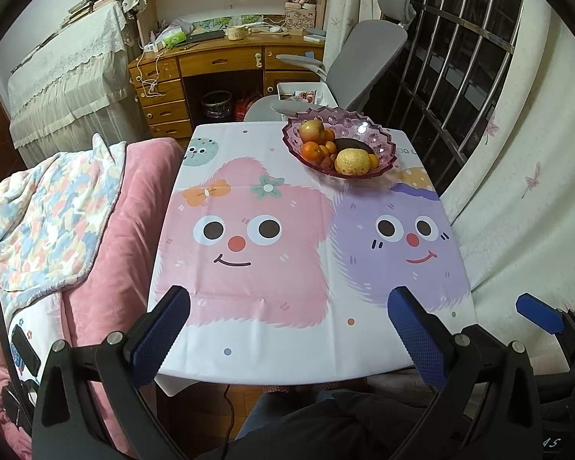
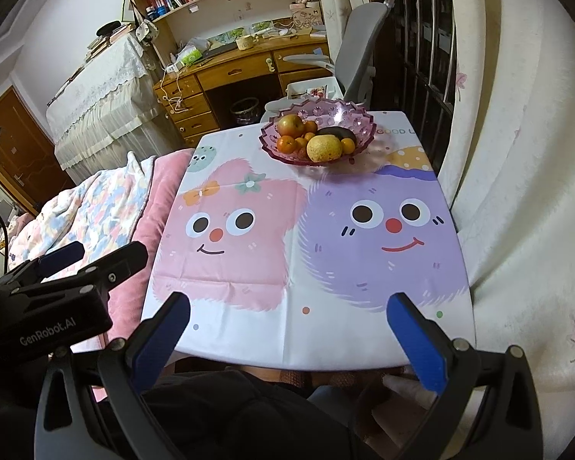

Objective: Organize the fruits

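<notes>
Both tongs, left (image 1: 289, 329) and right (image 2: 287, 335), gape wide, empty; I see the pink scalloped glass fruit bowl (image 1: 379, 142) far ahead, rightward across the counter (image 1: 272, 352) (right nearer, I judge).

The pear (image 1: 351, 161) hides part of the dark fruit (image 1: 354, 145) and small oranges (image 1: 372, 161) behind it.

near table: lying bare across the cartoon tablecloth (image 1: 249, 268), giving open passage
far right corner: being occupied by the pink bowl (image 1: 383, 149) heaped with fruit
left side: being bordered by a pink blanket (image 1: 107, 230)
right side: being hemmed by a curtain (image 1: 517, 191)
</notes>
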